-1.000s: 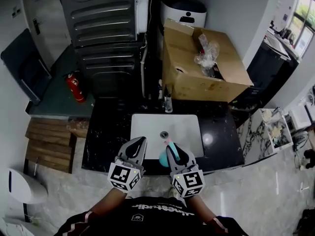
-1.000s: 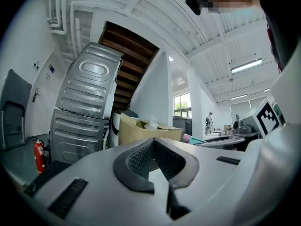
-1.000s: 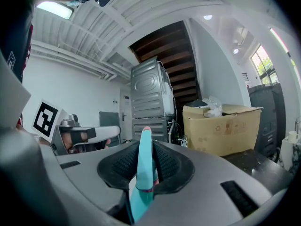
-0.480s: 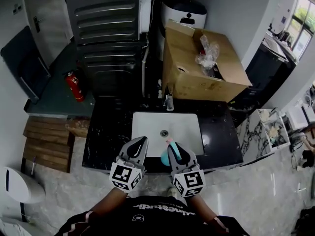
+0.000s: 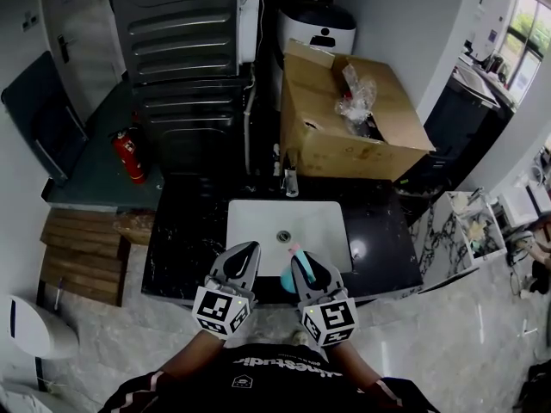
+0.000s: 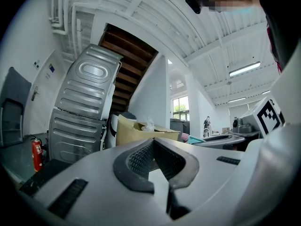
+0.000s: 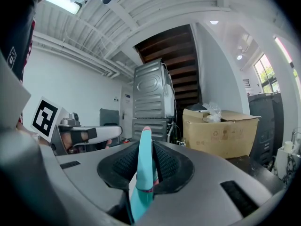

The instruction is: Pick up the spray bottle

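The spray bottle (image 5: 285, 273) is teal with a pink tip. It hangs over the front edge of the white sink (image 5: 258, 222), with my right gripper (image 5: 300, 261) shut on it. In the right gripper view the bottle's teal neck (image 7: 143, 171) stands between the black pads (image 7: 170, 166) of that gripper (image 7: 146, 147), pink tip forward. My left gripper (image 5: 247, 251) is held level just left of it, shut and empty; its pads (image 6: 141, 158) meet at the tip of the gripper (image 6: 153, 142). The bottle's tip (image 6: 193, 139) shows at the right of the left gripper view.
A black stone counter (image 5: 185, 231) surrounds the sink, with a faucet (image 5: 291, 181) at the back. Behind it stand an open cardboard box (image 5: 344, 127), stacked grey machines (image 5: 181, 50) and a white bin (image 5: 320, 24). A red fire extinguisher (image 5: 127, 155) is at the left.
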A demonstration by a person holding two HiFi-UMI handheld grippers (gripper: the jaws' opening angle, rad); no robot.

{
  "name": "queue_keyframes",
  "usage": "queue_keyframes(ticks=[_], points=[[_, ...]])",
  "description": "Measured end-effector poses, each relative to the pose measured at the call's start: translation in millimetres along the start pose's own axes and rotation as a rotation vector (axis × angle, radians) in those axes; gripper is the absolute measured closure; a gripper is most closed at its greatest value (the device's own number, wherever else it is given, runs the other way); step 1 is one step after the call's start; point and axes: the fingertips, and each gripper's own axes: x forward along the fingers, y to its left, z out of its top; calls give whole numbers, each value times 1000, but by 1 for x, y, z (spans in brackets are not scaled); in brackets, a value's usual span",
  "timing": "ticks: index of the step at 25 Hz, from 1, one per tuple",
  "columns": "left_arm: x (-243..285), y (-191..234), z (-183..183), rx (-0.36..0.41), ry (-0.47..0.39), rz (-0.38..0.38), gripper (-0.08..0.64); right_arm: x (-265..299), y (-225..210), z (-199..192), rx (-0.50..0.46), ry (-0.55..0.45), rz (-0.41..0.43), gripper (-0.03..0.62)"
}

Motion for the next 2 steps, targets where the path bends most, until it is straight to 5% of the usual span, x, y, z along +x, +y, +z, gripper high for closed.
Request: queue_keyframes(ticks=[2], points=[[0,-1,2,-1,-1,-1,545,0,-1,2,-2,-1,0,494]])
